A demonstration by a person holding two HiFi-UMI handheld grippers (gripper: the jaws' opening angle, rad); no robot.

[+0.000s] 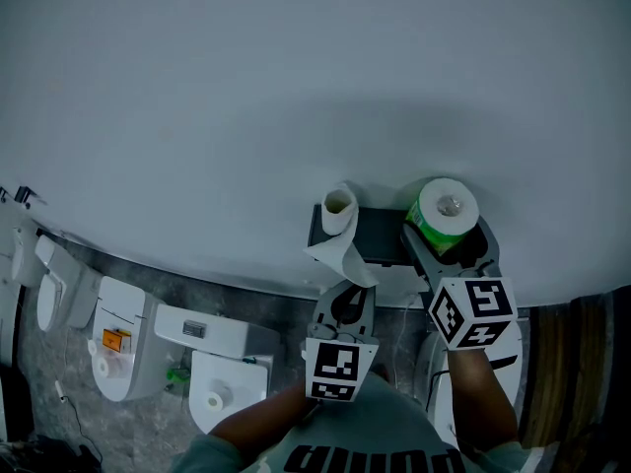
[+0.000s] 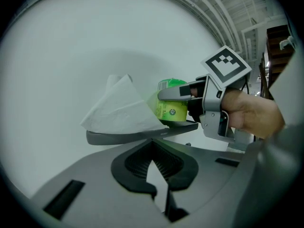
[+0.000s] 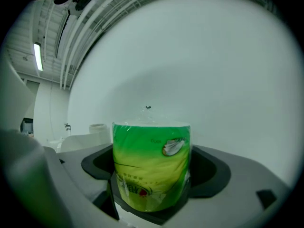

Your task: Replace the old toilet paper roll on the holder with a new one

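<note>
Head view: my right gripper [image 1: 449, 238] pinches the green-wrapped new roll [image 1: 446, 205] just right of the upright old roll [image 1: 338, 209], which stands just ahead of my barely parted, empty left gripper [image 1: 343, 308].

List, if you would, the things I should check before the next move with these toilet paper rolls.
1. Right gripper has a hold on the new roll: ok, its jaws are closed on the roll's sides.
2. Old roll is off the holder: not ok, it sits at the holder's left end with its paper tail draped over the edge.
3. Left gripper is free to take the old roll: ok, its jaws are apart with nothing between them, just below the tail.
4. New roll is unwrapped: not ok, it is in its green plastic wrap.
5. How the old roll is fixed to the holder: cannot tell.
</note>
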